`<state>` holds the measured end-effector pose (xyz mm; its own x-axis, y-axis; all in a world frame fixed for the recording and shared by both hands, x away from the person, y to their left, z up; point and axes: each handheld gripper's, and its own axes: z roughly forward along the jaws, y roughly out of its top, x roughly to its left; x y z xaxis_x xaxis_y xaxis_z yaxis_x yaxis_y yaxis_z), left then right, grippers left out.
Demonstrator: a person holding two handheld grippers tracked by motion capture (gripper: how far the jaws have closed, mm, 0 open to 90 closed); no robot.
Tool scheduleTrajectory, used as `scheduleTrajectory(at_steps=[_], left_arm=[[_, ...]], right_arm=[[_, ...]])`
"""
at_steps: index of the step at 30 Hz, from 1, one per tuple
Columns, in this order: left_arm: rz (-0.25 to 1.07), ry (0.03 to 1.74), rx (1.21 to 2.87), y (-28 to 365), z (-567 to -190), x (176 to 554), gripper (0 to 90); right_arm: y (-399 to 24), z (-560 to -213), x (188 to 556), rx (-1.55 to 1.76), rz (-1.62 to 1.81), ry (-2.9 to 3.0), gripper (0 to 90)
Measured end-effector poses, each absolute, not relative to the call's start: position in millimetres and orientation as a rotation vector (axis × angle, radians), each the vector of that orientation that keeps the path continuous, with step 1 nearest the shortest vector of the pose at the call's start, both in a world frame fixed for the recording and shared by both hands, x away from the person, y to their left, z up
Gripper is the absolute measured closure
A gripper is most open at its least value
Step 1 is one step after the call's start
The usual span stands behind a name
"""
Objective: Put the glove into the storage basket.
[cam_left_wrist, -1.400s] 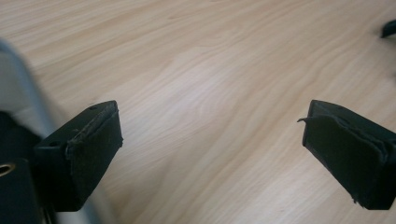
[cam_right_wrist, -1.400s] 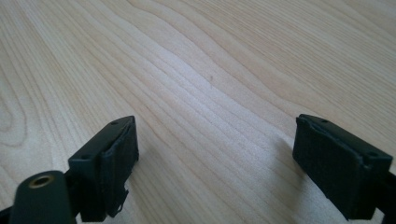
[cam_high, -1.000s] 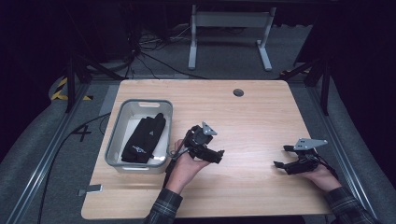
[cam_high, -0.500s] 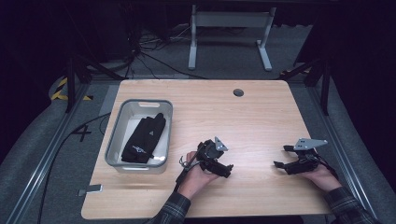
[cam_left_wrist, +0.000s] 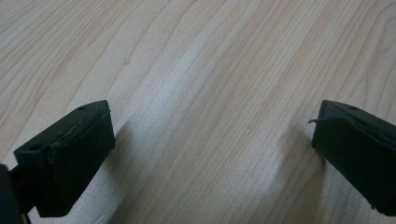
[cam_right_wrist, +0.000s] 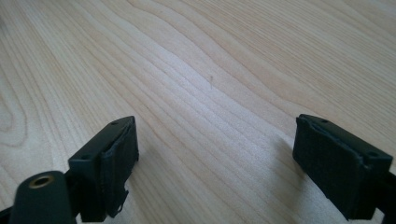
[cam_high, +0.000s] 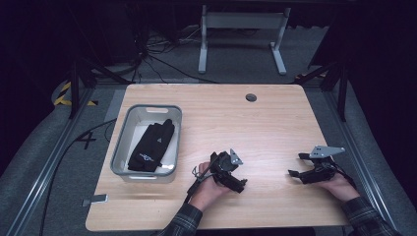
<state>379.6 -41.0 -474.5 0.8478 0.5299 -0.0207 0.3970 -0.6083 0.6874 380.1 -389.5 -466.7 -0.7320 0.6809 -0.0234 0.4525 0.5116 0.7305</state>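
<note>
Glove (cam_high: 152, 145) in tray (cam_high: 122, 147), far from fingers (cam_left_wrist: 70, 149)

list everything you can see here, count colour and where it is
table: 1, light wood, centre of the high view
bin: 1, grey, left part of the table
gloves: black with a small white logo, count unclear, lying in the bin
hole: 1, dark, round, far edge of the table
stand: 1, grey metal, on the floor beyond the table
cables: several, black, floor behind the table
left tool: 1, black, low over the table near the front, jaws wide apart, nothing between them
right tool: 1, black, front right, jaws apart, nothing between them
sleeves: 2, plaid, bottom edge
</note>
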Motion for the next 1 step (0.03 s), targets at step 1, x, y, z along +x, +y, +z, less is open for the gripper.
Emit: scheduleTrajectory(at_steps=[1], left_arm=[[0.242,0.671,2.301,-41.0,-474.5,379.6,0.0]], right_arm=[[-389.5,-466.7,380.1,0.948,1.05,2.449,14.9]])
